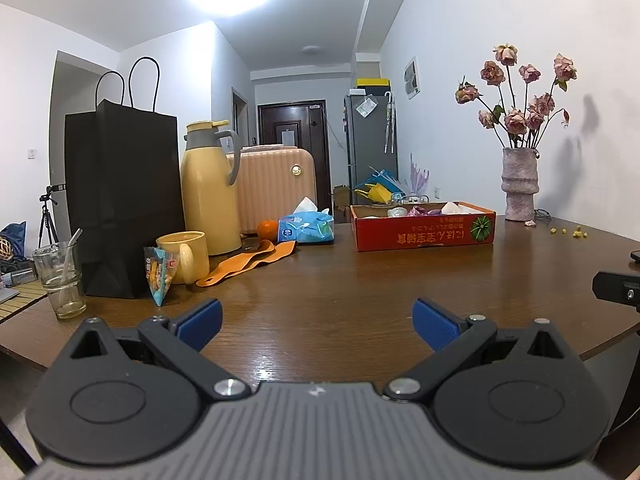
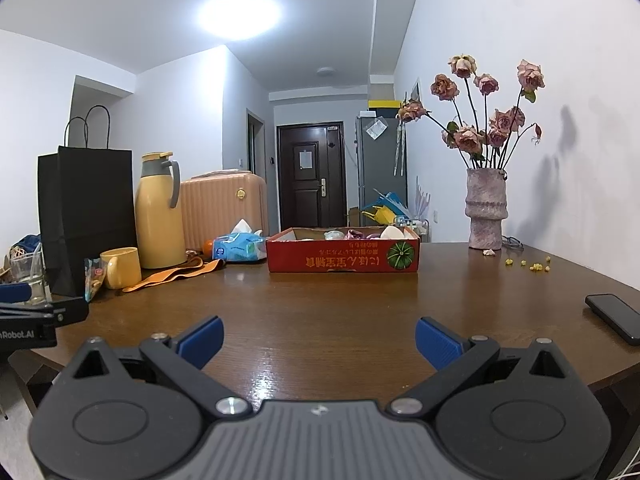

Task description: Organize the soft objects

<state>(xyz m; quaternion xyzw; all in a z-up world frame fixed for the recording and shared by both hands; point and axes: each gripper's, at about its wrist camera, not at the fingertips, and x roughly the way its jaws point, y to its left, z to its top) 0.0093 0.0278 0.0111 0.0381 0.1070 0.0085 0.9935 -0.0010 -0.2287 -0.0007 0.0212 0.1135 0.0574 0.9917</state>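
A shallow red cardboard box [image 1: 424, 232] [image 2: 344, 258] stands at the far side of the brown table and holds several small soft items, white and purple [image 1: 418, 211] [image 2: 354, 234]. My left gripper [image 1: 316, 322] is open and empty, low over the near table edge, well short of the box. My right gripper [image 2: 318, 342] is open and empty too, beside it to the right. The right gripper's body shows at the right edge of the left wrist view [image 1: 618, 286]. The left gripper shows at the left edge of the right wrist view [image 2: 36, 316].
At the left stand a black paper bag [image 1: 120, 200], a yellow jug [image 1: 210, 188], a yellow mug [image 1: 186, 254], a snack packet [image 1: 160, 274], a glass [image 1: 60, 276], an orange strap [image 1: 248, 262], a tissue pack [image 1: 306, 228]. A vase of dried roses [image 2: 486, 212] and a phone [image 2: 614, 318] are at the right.
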